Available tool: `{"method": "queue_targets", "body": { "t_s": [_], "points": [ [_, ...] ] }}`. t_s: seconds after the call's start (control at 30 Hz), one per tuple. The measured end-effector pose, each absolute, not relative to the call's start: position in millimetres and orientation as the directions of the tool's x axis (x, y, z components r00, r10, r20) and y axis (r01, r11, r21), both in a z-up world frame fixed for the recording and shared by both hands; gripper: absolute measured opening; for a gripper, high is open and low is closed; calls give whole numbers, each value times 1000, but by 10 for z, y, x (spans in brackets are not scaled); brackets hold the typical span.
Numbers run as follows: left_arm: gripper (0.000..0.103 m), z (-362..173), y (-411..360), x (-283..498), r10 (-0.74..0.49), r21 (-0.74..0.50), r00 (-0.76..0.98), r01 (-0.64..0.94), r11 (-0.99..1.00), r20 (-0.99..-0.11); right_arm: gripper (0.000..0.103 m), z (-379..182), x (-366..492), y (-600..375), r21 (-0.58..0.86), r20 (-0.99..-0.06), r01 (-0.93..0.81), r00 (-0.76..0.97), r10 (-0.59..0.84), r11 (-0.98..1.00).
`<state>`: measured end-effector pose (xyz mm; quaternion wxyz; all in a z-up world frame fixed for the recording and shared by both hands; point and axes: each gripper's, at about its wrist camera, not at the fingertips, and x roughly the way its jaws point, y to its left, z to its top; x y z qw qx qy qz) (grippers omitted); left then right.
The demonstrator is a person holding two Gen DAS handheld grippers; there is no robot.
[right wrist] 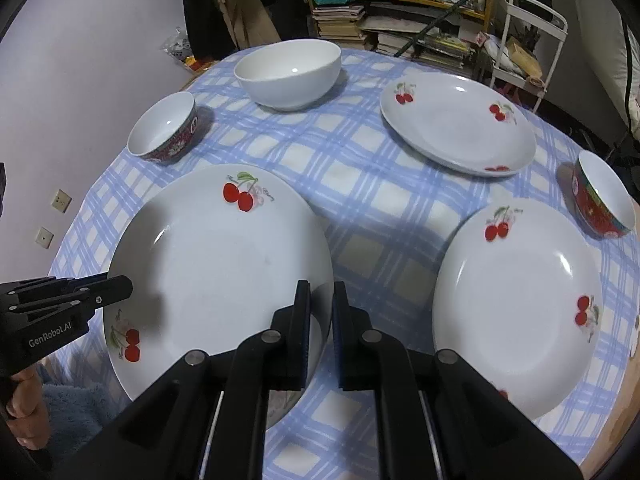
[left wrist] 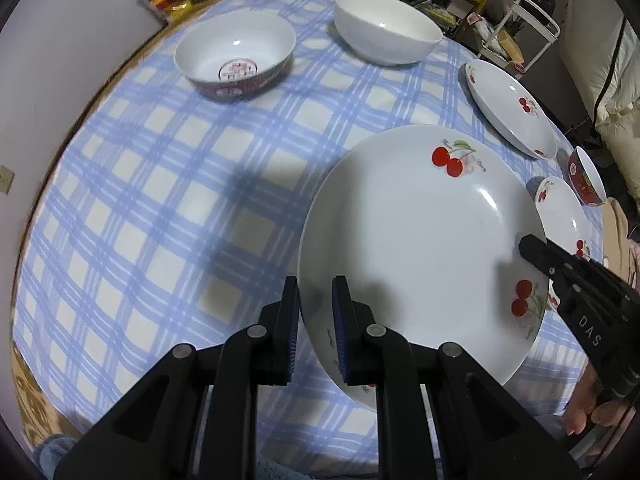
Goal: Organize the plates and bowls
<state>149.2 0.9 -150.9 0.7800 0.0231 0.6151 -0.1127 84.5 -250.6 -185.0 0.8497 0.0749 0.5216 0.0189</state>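
Between the two grippers, a white cherry plate (left wrist: 420, 240) is held by opposite edges, tilted and lifted off the blue checked tablecloth (left wrist: 160, 200), with its shadow lying on the cloth under it. The left gripper (left wrist: 316, 312) has its jaws nearly closed on the plate's left rim, one pad under the edge and one on the upper face. The right gripper (right wrist: 320, 316) clamps the plate's right rim the same way, its jaws almost together with the rim pinched between the pads. In each wrist view the other gripper reaches in from the side, its tip lying against the far edge of the plate. A hand (right wrist: 24, 400) grips the left tool's handle at the lower left of the right wrist view.

Just to the right of the held plate a second cherry plate (right wrist: 516, 312) lies flat on the cloth, close to the table's near edge. Farther back on the right sits a third cherry plate (right wrist: 456, 124). A small red-patterned bowl (right wrist: 600, 196) stands by the right edge, just beyond the second plate. On the far left a larger red-patterned bowl (left wrist: 236, 60) stands upright, and a plain white bowl (left wrist: 384, 32) stands beside it near the far edge. Cluttered shelves (right wrist: 400, 8) and a white rack (right wrist: 532, 36) stand behind the table.
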Motion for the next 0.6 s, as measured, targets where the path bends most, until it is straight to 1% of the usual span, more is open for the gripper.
{"method": "queue_targets", "body": {
  "t_s": [0.17, 0.33, 0.6],
  "points": [
    [16, -1566, -35, 1468, -155, -110, 199, 219, 970, -968, 12, -1897, 756, -2513, 116, -894, 55, 440, 80, 992],
    [16, -1660, -150, 1403, -108, -57, 190, 255, 965, -976, 13, -2074, 678, -2541, 108, -918, 83, 392, 67, 991],
    [16, -1869, -195, 1447, -91, -54, 132, 264, 963, -987, 13, -2286, 718, -2581, 105, -937, 125, 346, 56, 987]
  ]
}}
